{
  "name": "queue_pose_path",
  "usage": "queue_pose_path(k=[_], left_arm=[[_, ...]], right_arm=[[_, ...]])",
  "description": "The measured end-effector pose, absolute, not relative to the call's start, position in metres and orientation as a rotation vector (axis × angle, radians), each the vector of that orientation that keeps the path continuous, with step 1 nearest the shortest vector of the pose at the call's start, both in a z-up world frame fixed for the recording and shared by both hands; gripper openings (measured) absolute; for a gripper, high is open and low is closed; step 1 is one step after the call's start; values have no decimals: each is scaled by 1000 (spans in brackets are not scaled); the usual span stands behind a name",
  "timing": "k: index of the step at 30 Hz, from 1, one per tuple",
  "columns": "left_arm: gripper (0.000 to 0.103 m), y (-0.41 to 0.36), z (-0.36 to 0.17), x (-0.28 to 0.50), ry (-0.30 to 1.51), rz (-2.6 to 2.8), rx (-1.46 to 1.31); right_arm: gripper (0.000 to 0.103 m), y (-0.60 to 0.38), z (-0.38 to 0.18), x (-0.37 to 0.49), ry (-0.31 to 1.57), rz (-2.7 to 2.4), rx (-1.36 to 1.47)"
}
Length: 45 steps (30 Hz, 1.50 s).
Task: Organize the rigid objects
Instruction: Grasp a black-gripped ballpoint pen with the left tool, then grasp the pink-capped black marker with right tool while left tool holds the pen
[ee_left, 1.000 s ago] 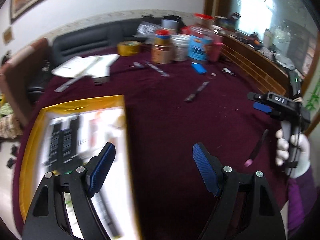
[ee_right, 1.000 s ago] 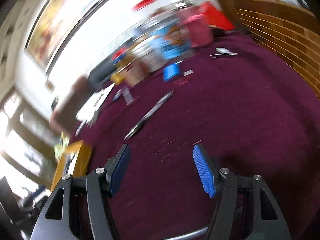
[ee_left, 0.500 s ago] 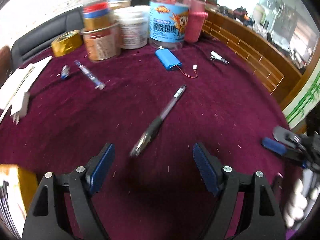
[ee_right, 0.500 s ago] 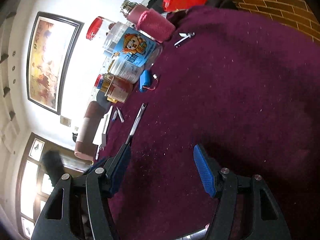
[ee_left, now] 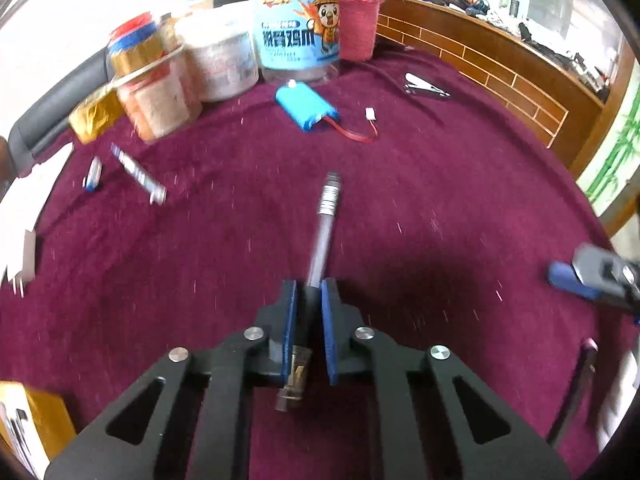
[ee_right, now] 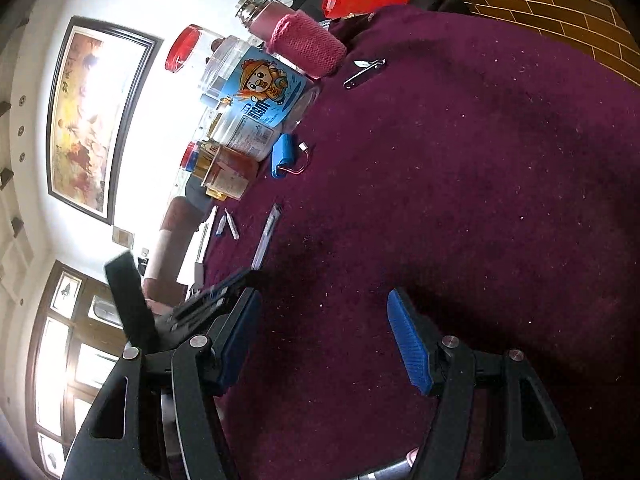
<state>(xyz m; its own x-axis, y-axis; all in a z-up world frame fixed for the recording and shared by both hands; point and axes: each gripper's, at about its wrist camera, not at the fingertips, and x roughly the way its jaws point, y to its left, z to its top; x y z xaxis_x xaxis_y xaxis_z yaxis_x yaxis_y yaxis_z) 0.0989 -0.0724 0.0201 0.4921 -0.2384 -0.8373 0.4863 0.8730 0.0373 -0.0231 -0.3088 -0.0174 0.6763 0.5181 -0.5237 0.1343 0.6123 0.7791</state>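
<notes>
We see the left gripper (ee_left: 308, 292) with its blue ribbed pads clamped on the pen (ee_left: 323, 232), gripping its dark lower barrel; the clear shaft and ridged metal end stick out ahead over the maroon tablecloth (ee_left: 440, 200). The right gripper (ee_right: 324, 332) stands half apart with nothing between its pads, above bare cloth. Beyond the pen lie a glossy blue battery pack (ee_left: 306, 106) with a red lead and a metal nail clipper (ee_left: 426, 89).

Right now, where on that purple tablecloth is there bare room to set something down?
The widest bare stretch of the tablecloth lies between the pen held in the left gripper, the nail clipper and the wooden rail. It is crowded at the far edge, around the jars and blue battery pack.
</notes>
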Motion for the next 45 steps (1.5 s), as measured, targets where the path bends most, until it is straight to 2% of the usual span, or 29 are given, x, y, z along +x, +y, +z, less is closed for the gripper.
queue_pose_path(k=[10, 16, 17, 18, 19, 20, 21, 27, 32, 34, 35, 36, 37, 38, 45], left_arm=[[8, -13, 38, -17, 992, -499, 140], [10, -8, 30, -10, 1000, -454, 9], [19, -8, 34, -13, 982, -464, -2], [36, -9, 40, -15, 959, -475, 6], [47, -13, 46, -17, 934, -476, 33], [61, -13, 49, -19, 920, -474, 43], [63, -13, 52, -17, 895, -468, 50], [63, -19, 39, 17, 913, -426, 95], [63, -43, 24, 42, 907, -403, 192], [56, -55, 12, 56, 930, -391, 245], [39, -56, 11, 58, 923, -395, 246], [31, -57, 11, 62, 922, -422, 223], [27, -55, 11, 63, 936, -441, 183], [8, -53, 12, 62, 934, -430, 179], [8, -10, 34, 31, 916, -463, 33]], right_arm=[[61, -303, -14, -20, 815, 243, 855], [61, -294, -7, -25, 794, 203, 750], [61, -293, -6, -27, 784, 178, 729], [61, -293, -5, -29, 778, 153, 712], [61, -294, -6, -29, 779, 144, 713], [61, -296, -7, -30, 775, 146, 730], [61, -299, -7, -30, 773, 149, 745], [61, -299, -8, -31, 768, 152, 751], [67, -296, -7, -29, 767, 162, 735], [69, -295, -7, -28, 769, 163, 726], [69, -294, -6, -28, 769, 163, 723], [70, -294, -6, -28, 770, 164, 721], [70, -294, -6, -27, 769, 165, 721], [70, -294, -7, -27, 769, 166, 722], [70, -289, -5, -26, 769, 155, 676]])
